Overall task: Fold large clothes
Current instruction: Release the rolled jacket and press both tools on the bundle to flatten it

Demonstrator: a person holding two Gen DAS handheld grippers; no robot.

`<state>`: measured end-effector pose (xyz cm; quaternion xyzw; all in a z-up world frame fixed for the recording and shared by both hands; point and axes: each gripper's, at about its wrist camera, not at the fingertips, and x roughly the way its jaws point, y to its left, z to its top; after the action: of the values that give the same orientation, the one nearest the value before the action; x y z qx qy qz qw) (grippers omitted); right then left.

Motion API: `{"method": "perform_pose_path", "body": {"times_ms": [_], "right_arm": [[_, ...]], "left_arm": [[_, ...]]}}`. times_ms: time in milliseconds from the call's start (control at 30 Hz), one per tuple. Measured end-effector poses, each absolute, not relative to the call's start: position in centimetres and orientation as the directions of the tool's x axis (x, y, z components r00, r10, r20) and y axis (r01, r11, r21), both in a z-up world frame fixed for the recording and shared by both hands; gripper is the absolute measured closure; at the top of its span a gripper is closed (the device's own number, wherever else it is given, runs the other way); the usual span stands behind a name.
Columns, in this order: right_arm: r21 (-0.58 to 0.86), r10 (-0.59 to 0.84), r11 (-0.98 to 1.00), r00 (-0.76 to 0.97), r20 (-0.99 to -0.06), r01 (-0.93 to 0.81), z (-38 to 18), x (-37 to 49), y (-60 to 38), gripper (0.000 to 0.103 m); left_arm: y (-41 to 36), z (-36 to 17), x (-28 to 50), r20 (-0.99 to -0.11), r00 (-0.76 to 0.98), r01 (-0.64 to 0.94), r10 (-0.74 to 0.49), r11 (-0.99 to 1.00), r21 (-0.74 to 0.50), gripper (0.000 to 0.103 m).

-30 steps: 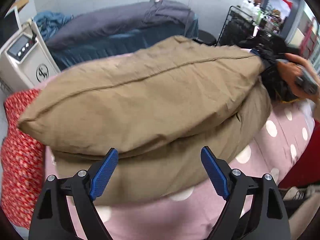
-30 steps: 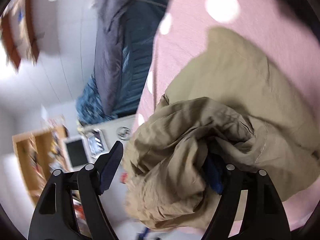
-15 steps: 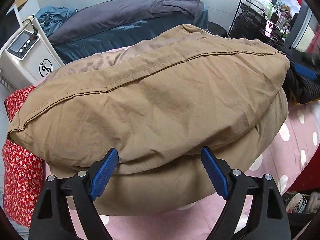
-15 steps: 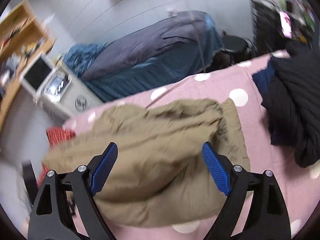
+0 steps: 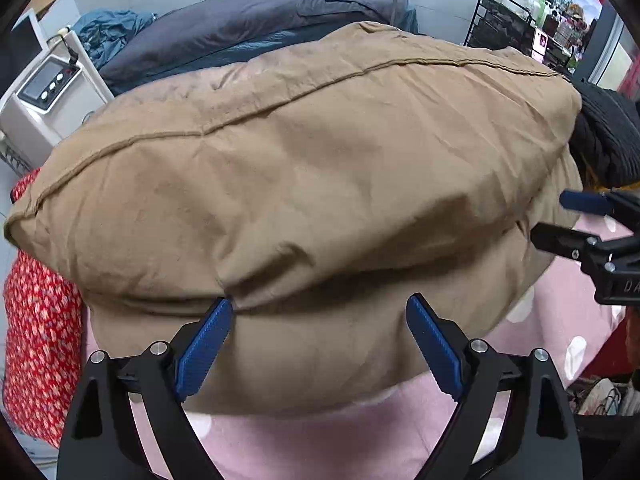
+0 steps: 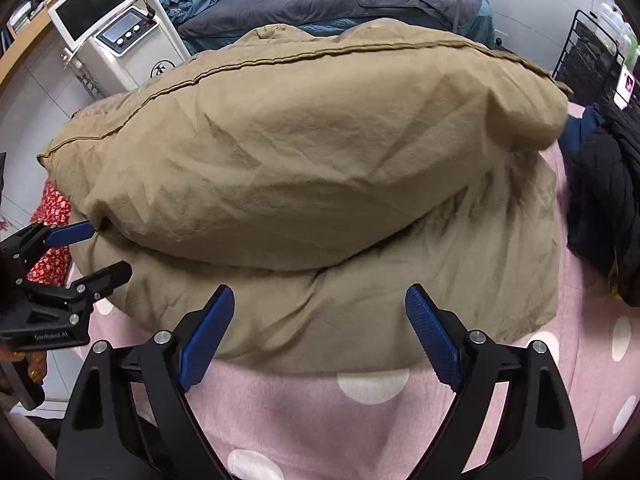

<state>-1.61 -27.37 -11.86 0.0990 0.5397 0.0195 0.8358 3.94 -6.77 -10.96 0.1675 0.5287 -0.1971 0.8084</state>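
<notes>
A large tan garment (image 5: 300,180) lies folded in two puffy layers on a pink polka-dot bed cover (image 5: 320,440). My left gripper (image 5: 320,308) points down at its near edge, jaws opening. Its left pad (image 5: 208,340) touches the crease between the layers, and nothing is pinched. In the right wrist view the same garment (image 6: 300,160) fills the middle. My right gripper (image 6: 320,296) hovers over its lower layer, jaws opening and holding nothing. Each gripper shows in the other's view: the right gripper (image 5: 560,220) at the garment's right end, the left gripper (image 6: 100,248) at its left end.
A black knitted garment (image 6: 600,200) and a navy one lie at the right on the pink cover (image 6: 360,420). Red flowered cloth (image 5: 36,340) hangs at the left. Behind stand a white machine with a screen (image 6: 120,40), a grey-blue bed (image 5: 260,28) and a black wire rack (image 5: 504,20).
My right gripper let go of the bunched tan cloth, rolled upright and swung round to face the pile. The left gripper sank a little closer to the garment's crease.
</notes>
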Motion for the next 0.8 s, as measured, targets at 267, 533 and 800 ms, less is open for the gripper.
{"method": "perform_pose_path", "body": {"times_ms": [267,533,800], "right_arm": [[0.074,0.06,0.997,0.453,-0.889,0.013,-10.0,4.1,-27.9,0.016],[0.068,0.05,0.997,0.422,-0.905,0.029,-10.2,9.2,-28.8,0.016],[0.046,0.028,0.998,0.357,-0.934,0.041,-11.9,12.9,-28.9,0.006]], "left_arm": [[-7.1,-9.4,10.4,-0.892,0.435,0.446,-0.124,0.89,0.094,0.016],[-8.3,-8.7,14.9,-0.875,0.47,0.425,-0.119,0.899,0.106,0.014],[-8.8,-10.8,19.8,-0.902,0.417,0.409,-0.109,0.909,0.079,0.005]]}}
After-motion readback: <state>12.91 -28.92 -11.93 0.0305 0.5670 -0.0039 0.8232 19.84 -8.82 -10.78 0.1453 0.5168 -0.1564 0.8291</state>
